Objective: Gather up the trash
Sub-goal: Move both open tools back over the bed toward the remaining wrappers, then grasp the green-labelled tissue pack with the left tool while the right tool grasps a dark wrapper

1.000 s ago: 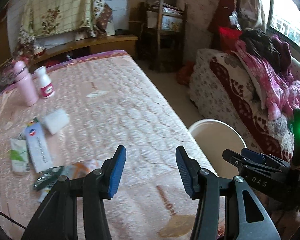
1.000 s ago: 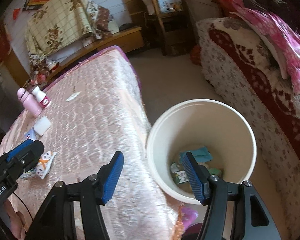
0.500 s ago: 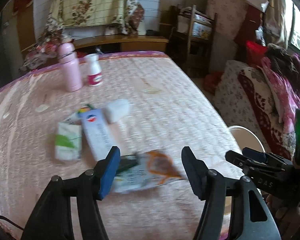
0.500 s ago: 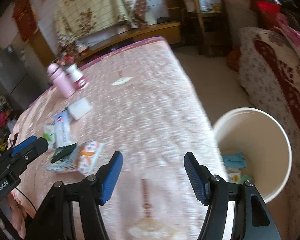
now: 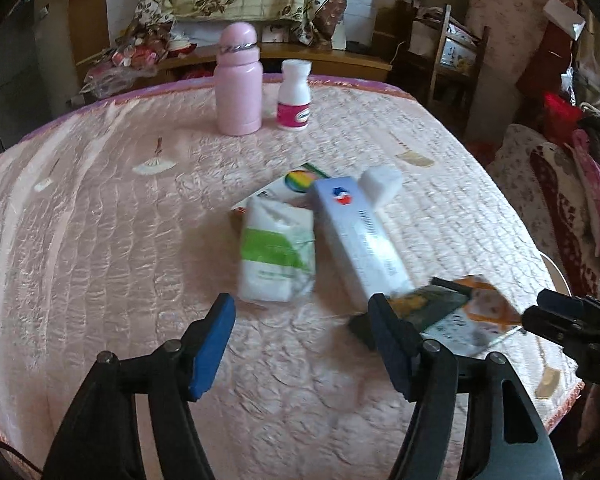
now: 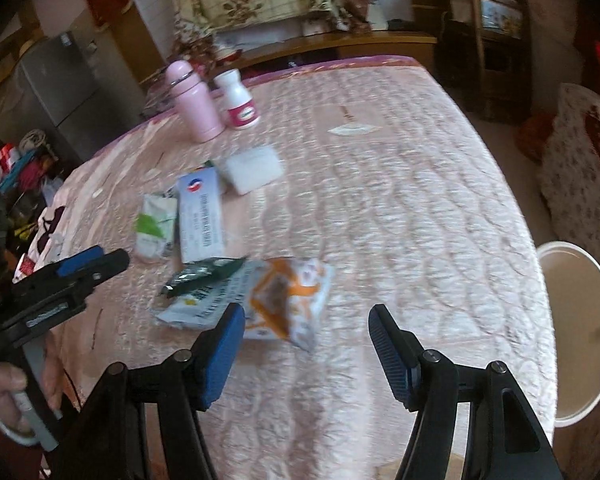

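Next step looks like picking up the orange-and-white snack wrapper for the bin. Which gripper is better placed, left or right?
Right, probably. The right gripper is open with the orange-and-white snack wrapper just ahead of its left finger, and the white bin stands on its side. The left gripper, also open, faces the green-and-white pack instead.

I'm in a lived-in home: a quilted pink table cover (image 5: 100,240), a floral-draped sofa (image 6: 580,160), a grey fridge (image 6: 60,84), a wooden shelf (image 5: 452,52), piled clothes (image 5: 596,184).
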